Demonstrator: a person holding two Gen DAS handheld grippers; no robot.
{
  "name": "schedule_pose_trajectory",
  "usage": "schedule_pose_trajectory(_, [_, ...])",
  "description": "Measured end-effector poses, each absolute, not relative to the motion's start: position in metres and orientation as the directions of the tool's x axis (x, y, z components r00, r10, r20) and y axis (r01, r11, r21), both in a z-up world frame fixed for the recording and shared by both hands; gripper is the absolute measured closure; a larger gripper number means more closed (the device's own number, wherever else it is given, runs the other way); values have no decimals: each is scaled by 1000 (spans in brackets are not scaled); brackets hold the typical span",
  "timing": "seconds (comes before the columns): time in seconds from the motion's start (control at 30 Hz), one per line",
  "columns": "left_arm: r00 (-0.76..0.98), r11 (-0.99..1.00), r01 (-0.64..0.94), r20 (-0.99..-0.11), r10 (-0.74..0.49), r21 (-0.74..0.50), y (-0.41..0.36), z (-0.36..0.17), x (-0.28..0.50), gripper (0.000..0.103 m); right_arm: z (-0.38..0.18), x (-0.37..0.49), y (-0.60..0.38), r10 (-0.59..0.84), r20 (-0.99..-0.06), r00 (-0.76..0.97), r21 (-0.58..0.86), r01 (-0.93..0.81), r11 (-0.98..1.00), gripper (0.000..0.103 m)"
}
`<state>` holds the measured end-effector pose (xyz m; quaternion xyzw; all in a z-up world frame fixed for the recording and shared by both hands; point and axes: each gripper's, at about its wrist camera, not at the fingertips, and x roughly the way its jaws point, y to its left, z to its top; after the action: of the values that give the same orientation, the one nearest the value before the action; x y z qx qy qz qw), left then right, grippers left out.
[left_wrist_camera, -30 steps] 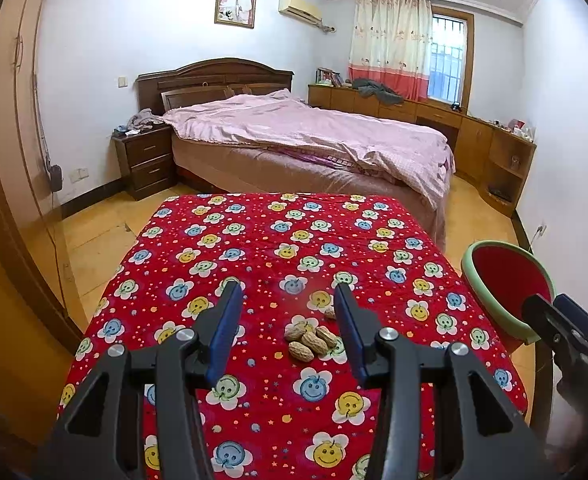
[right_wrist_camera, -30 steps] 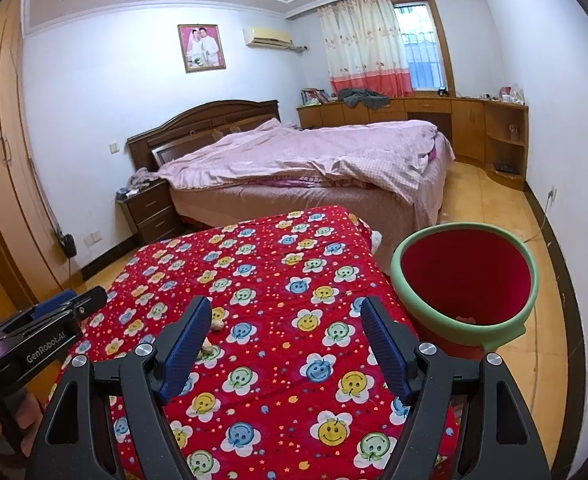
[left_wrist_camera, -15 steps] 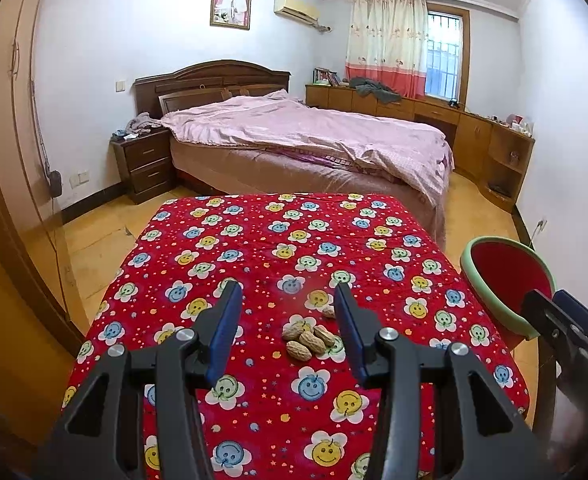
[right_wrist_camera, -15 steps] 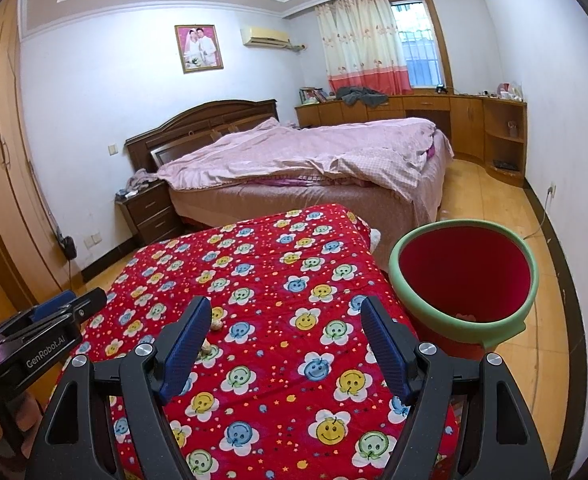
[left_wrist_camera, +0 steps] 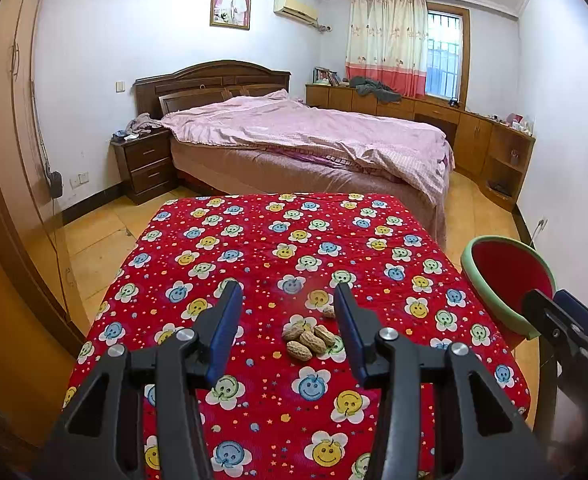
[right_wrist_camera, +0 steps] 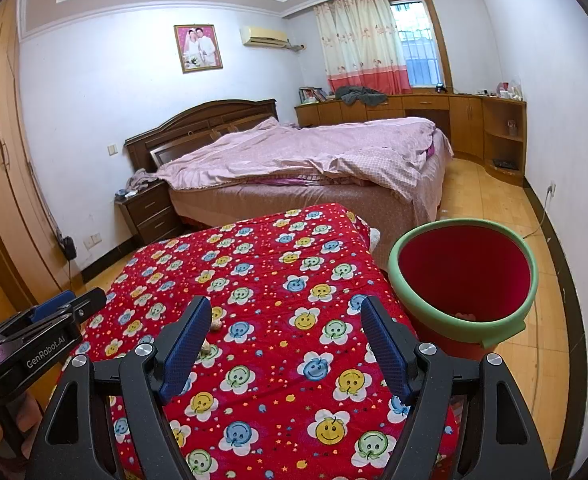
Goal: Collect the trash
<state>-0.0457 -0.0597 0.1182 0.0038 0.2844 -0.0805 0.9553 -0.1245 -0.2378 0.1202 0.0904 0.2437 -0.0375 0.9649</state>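
Note:
A small pile of peanut shells [left_wrist_camera: 308,338] lies on the table's red smiley-flower cloth [left_wrist_camera: 277,240]. My left gripper [left_wrist_camera: 287,300] is open and hovers above the cloth, the pile just ahead between its fingers. A red bin with a green rim [right_wrist_camera: 464,280] stands on the floor to the table's right; it also shows in the left wrist view [left_wrist_camera: 506,280]. My right gripper [right_wrist_camera: 285,316] is open and empty above the cloth, left of the bin. A few shells [right_wrist_camera: 215,323] show past its left finger.
A bed with a pink quilt [left_wrist_camera: 306,136] stands beyond the table, a nightstand [left_wrist_camera: 143,164] at its left. Wooden cabinets [left_wrist_camera: 478,136] line the far right wall. A wardrobe [left_wrist_camera: 1,160] stands on the left. The floor is bare wood.
Both grippers stay open and hardly move. The left view has tilted slightly, with the pile staying between its fingers.

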Motion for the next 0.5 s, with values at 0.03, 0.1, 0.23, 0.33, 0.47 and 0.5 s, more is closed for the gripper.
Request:
schedule_pose_trajectory(0.03, [825,987,156,-544,-151,-39,-60,118,-46,56,120,-124,-238,-28,-477,878,156,116,981,25])
schedule_pose_trajectory(0.1, [824,987,156,-545,-153,-40,-60,118,-46,56,120,-124,-238,-27,-478,878,158,116,981,25])
schedule_pose_trajectory(0.23, [826,987,156,-544,-151,-37,-60,118,-46,56,121,-124,-238,-28,-477,878,157,116,981,25])
schedule_pose_trajectory(0.33, [825,987,157,-544,-152,-37,-59,118,-46,56,120,-124,-238,-28,-478,878,157,117,981,25])
schedule_pose_trajectory(0.47, [825,987,156,-545,-151,-39,-60,118,-46,56,121,-124,-238,-28,-478,878,157,117,981,25])
schedule_pose_trajectory(0.5, [825,987,156,-545,-152,-39,-60,118,-46,56,121,-124,-238,-28,-478,878,157,117,981,25])
